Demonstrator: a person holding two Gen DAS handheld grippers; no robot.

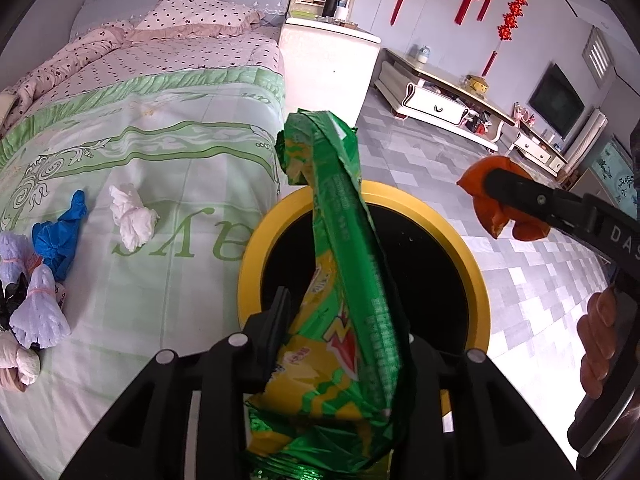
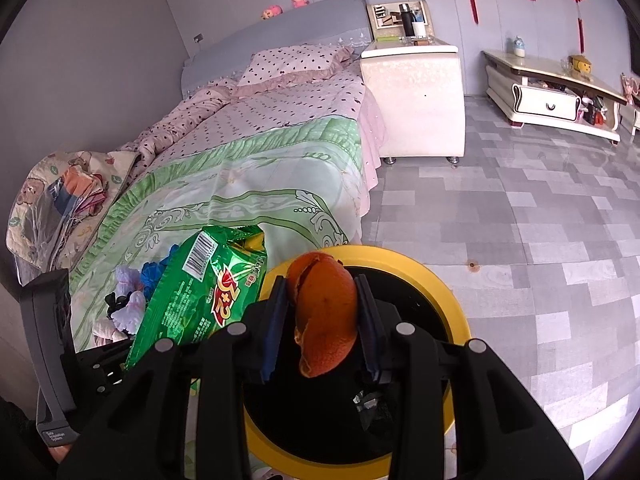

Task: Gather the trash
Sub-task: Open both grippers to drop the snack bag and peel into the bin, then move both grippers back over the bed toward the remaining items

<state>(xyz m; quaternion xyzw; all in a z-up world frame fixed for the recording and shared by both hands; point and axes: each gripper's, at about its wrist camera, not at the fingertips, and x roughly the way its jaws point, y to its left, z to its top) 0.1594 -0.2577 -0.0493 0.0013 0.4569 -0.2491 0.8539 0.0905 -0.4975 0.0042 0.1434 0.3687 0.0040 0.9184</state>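
Note:
My left gripper [image 1: 344,320] is shut on a green and yellow snack bag [image 1: 344,272] and holds it upright over the yellow-rimmed trash bin [image 1: 478,280] beside the bed. My right gripper [image 2: 322,292] is shut on an orange peel [image 2: 326,312] above the same bin [image 2: 448,300]. The right gripper with the peel [image 1: 500,196] also shows in the left wrist view, to the right of the bin. The snack bag [image 2: 200,288] shows in the right wrist view, left of the peel. A crumpled white tissue [image 1: 132,216] and a blue wad [image 1: 60,232] lie on the bed.
The bed [image 1: 168,152] with a green patterned cover lies left of the bin. More bundled trash [image 1: 36,312] sits at its left edge. A white nightstand [image 2: 416,104] and a low TV cabinet [image 2: 552,92] stand farther back on the grey tiled floor [image 2: 520,240].

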